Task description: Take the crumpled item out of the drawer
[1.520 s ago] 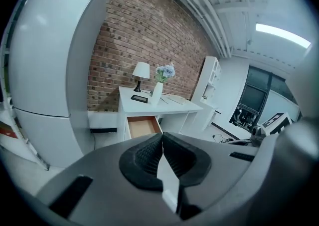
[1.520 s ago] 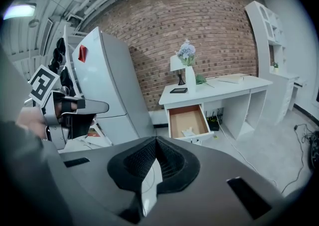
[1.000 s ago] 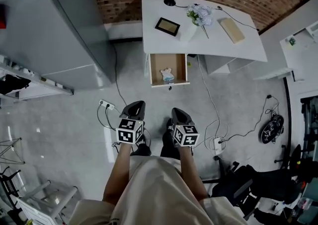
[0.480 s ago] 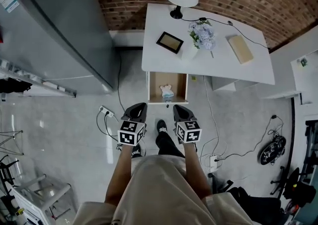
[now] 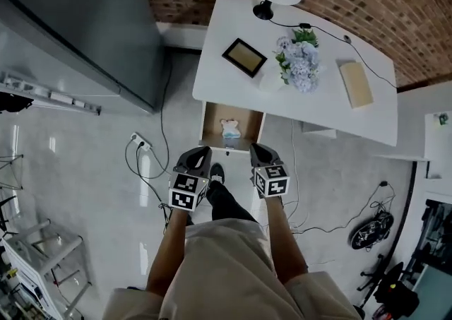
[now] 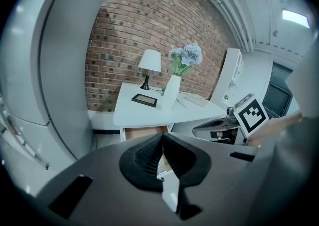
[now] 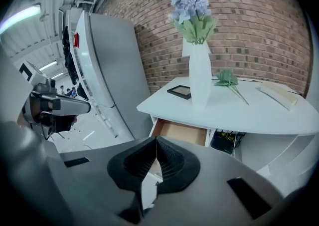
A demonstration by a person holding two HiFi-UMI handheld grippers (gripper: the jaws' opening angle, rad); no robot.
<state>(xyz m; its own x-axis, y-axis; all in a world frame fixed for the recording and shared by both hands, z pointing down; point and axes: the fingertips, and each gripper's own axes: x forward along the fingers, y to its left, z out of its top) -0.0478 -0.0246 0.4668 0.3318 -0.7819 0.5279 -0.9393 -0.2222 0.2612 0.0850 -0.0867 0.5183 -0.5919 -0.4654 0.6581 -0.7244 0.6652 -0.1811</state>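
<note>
Your claws before the open drawer (image 5: 209, 125)
Left claw (image 5: 197, 155) and right claw (image 5: 259, 152) closed, empty; crumpled item (image 5: 230, 128) lies inside.

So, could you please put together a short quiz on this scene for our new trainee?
1. True or false: the drawer of the desk stands open.
2. What lies in the drawer? A) a crumpled item B) a mug C) a pair of scissors
3. Are the left tool and the right tool open or shut, and does either hold anything?

Key
1. True.
2. A.
3. Both are shut, with nothing between their jaws.
</note>
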